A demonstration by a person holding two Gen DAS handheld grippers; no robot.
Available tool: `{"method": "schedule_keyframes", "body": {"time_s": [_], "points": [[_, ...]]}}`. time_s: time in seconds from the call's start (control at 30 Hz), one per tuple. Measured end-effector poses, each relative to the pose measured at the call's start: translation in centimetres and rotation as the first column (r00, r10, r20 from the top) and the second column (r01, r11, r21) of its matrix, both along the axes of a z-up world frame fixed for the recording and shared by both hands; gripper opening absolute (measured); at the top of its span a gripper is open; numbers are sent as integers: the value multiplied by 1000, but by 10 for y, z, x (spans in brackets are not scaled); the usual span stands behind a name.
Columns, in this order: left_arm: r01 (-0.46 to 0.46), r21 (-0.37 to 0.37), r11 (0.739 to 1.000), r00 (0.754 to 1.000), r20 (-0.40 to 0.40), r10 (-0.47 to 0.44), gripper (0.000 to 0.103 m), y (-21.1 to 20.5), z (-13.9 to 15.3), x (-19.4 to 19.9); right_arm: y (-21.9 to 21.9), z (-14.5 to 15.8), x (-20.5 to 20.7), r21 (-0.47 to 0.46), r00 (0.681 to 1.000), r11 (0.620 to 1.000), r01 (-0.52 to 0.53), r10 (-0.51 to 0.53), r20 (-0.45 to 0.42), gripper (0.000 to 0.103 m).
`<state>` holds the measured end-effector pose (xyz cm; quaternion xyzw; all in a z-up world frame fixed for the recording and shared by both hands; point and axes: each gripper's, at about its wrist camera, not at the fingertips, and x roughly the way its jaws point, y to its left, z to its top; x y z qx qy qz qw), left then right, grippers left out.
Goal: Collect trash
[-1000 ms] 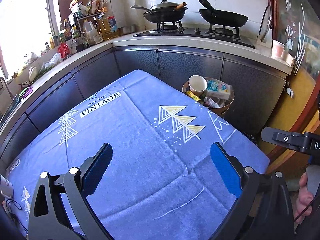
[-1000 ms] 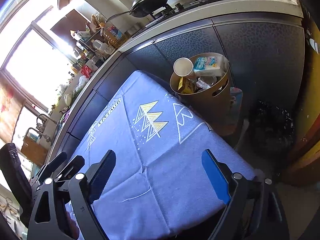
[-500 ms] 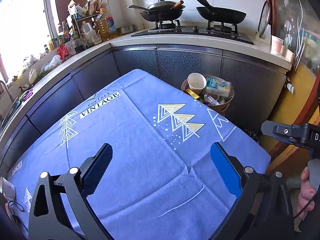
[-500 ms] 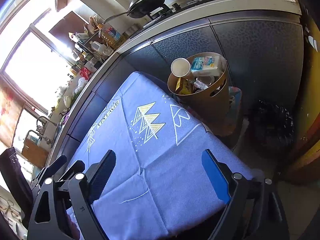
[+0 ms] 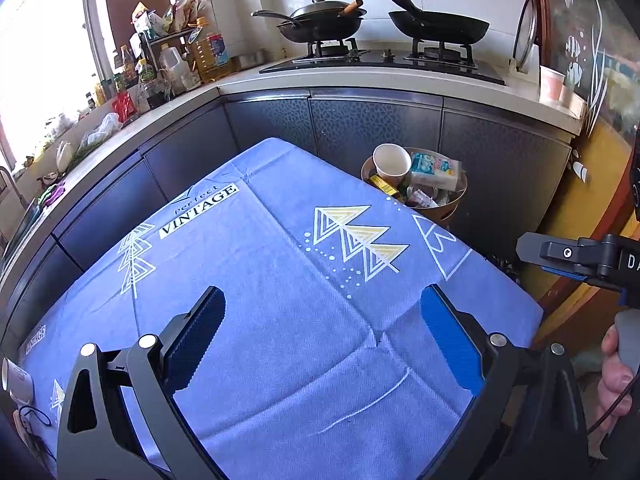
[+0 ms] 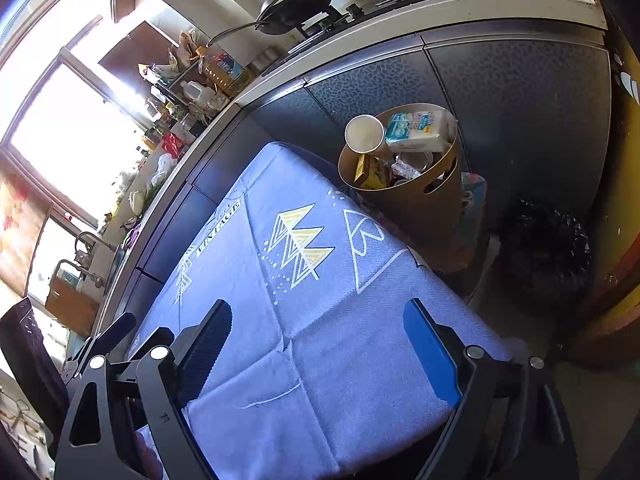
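Note:
A brown round trash bin (image 5: pixel 450 209) (image 6: pixel 420 208) stands on the floor past the table's far right corner. It holds a white paper cup (image 5: pixel 391 160) (image 6: pixel 364 134), a tissue pack (image 5: pixel 436 168) (image 6: pixel 418 130), a yellow box (image 6: pixel 370 172) and other wrappers. My left gripper (image 5: pixel 322 332) is open and empty above the blue tablecloth (image 5: pixel 256 280). My right gripper (image 6: pixel 316 340) is open and empty over the table's near right part (image 6: pixel 320 320). The right gripper also shows at the right edge of the left wrist view (image 5: pixel 576 256).
Dark kitchen cabinets (image 5: pixel 360 124) wrap around the table's far side. Two pans (image 5: pixel 324 24) sit on the stove. Bottles and bags (image 5: pixel 160 64) crowd the left counter. A black bag (image 6: pixel 548 244) lies on the floor right of the bin.
Both grippers have risen and tilted slightly, so the views shift a little. Both stay open and empty. Nothing on the table or in the bin moved.

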<state>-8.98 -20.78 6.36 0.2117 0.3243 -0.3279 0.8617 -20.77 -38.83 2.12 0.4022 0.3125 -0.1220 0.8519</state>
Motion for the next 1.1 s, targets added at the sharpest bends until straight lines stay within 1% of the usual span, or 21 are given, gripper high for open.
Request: {"method": "schedule_keyframes", "body": {"time_s": [0.47,1.1], "points": [[19,5,1000,999,-31,-19,97,2,-5,0,1,-5,2,17,1000,1000,-6,6,-6,88],[-7,9,1000,999,-44,8,97,9,-11,6,5,-10,4,29,1000,999,-19,19,-13,88]]}}
